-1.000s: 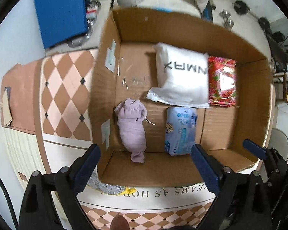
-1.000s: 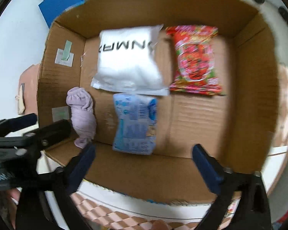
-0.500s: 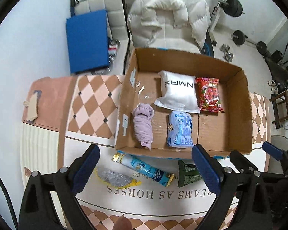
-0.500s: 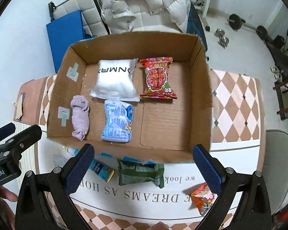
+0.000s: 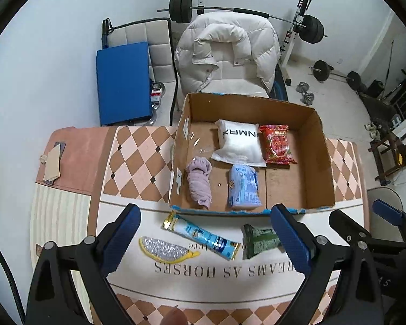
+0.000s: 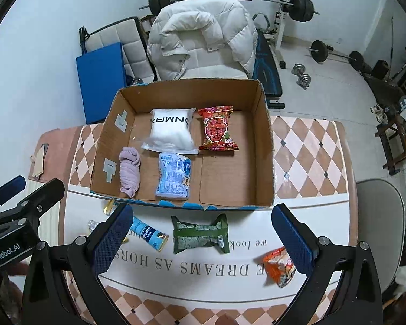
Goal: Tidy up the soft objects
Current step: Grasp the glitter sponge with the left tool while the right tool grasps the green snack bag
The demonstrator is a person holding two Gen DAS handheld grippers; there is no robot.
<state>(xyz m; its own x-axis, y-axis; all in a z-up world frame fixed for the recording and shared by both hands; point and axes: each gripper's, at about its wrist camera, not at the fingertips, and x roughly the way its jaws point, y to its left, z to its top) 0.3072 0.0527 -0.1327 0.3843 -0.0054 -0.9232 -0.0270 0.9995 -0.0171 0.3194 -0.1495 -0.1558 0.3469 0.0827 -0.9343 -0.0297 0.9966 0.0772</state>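
While both grippers (image 5: 205, 237) (image 6: 200, 233) gape empty, crumpled lilac cloth (image 5: 199, 182) lies in box (image 5: 319, 162).

I pull both hand-held grippers up and back from the box (image 6: 259, 146). A second ago my left hand-held gripper (image 5: 205, 238) and right hand-held gripper (image 6: 200, 238) hung low over its inside; now they sit high above the near desk (image 6: 311, 157), jaws wide as before. The box shrinks in both views and its whole outline shows. New things come into sight on the desk in front of it: a blue tube (image 5: 201, 235), a green packet (image 6: 200, 234), a silver pouch (image 5: 165, 250) and an orange packet (image 6: 280, 266). The white jacket (image 5: 227, 57) and barbell (image 5: 246, 12) behind appear too.
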